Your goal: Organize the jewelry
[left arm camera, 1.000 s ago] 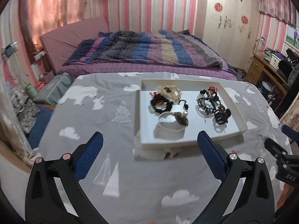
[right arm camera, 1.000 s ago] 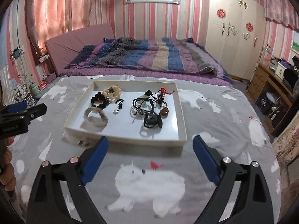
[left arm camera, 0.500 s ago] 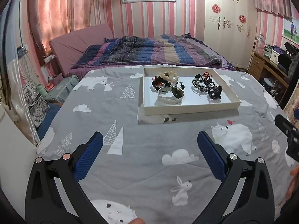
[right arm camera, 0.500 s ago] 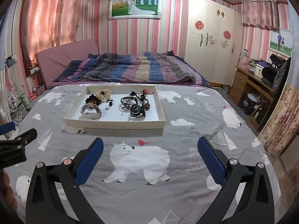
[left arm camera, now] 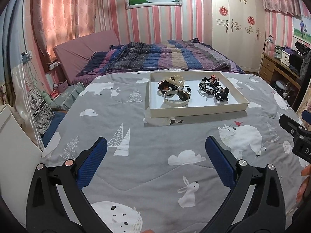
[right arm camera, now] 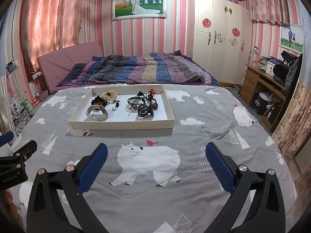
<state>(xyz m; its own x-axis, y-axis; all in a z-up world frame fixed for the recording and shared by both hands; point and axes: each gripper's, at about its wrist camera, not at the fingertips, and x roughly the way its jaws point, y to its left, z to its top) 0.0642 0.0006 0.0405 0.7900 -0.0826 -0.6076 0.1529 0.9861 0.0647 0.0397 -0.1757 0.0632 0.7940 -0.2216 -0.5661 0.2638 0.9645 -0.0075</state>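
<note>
Our left hand-held gripper (left arm camera: 155, 161) hangs low in the frame with its blue pads spread wide and nothing between them; our right hand-held gripper (right arm camera: 156, 162) hangs the same way, agape and empty, above a printed polar bear on the grey quilt (right arm camera: 194, 155). Both sit well back from the work, which we judge a resting stance, with no piece of jewelry in hand.

Past the pads, at centre frame, the shallow cream tray (left arm camera: 196, 110) lies flat on the quilt, its low walls keeping the loose pieces from sliding into the bedding. Inside it we see two groups set apart: toward the left, a pale watch (left arm camera: 176, 97) with its band looped, a dark beaded bracelet (left arm camera: 164, 85) and a cream bead bracelet (left arm camera: 176, 80); toward the right, a tangle of black cords (left arm camera: 209, 87) and a dark ring-shaped piece (left arm camera: 221, 95). Whether that split is a finished sorting we cannot tell.

Beyond the tray, a striped blanket (right arm camera: 136, 68) covers the bed at mid-frame, and a wedding picture (right arm camera: 139, 5) hangs at upper centre.
</note>
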